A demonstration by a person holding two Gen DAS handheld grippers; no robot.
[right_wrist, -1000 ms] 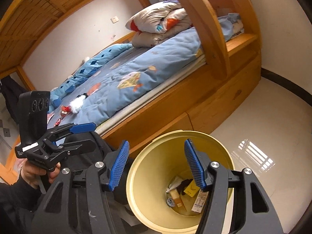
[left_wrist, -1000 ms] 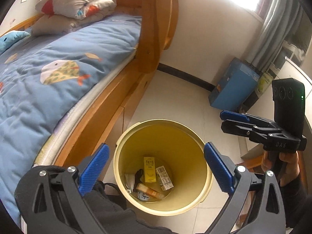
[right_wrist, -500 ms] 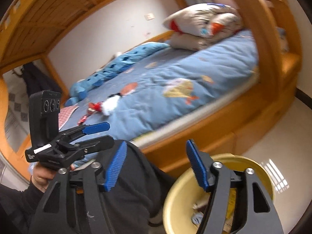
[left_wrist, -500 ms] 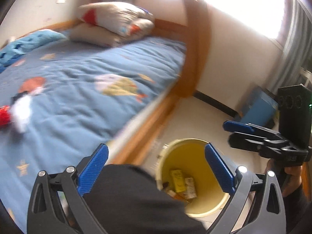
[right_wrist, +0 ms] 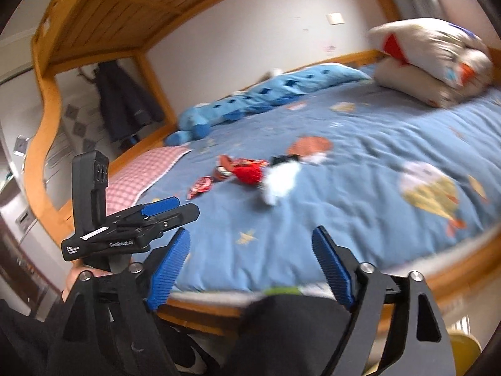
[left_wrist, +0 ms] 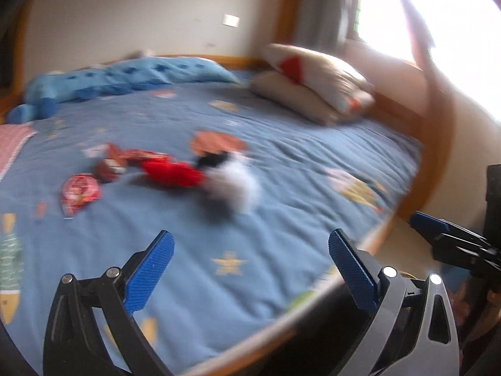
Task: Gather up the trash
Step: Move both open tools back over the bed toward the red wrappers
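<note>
Red snack wrappers (right_wrist: 247, 169) lie on the bed (right_wrist: 360, 194). Left gripper (left_wrist: 250, 269) fingers are spread, empty. Right gripper (right_wrist: 250, 260) fingers are opening, nothing between them.

Daylight glares from the window (left_wrist: 438, 15) at far right; motion blur smears the bed (left_wrist: 281, 163), edges perhaps fisheye-bent.

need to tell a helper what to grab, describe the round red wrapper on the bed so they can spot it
Look at the blue bedspread and find the litter cluster at its middle. The round red wrapper lies at the end nearest the pink checked cloth. Unlike its neighbours, it is a flat, crinkly disc lying slightly apart.
</note>
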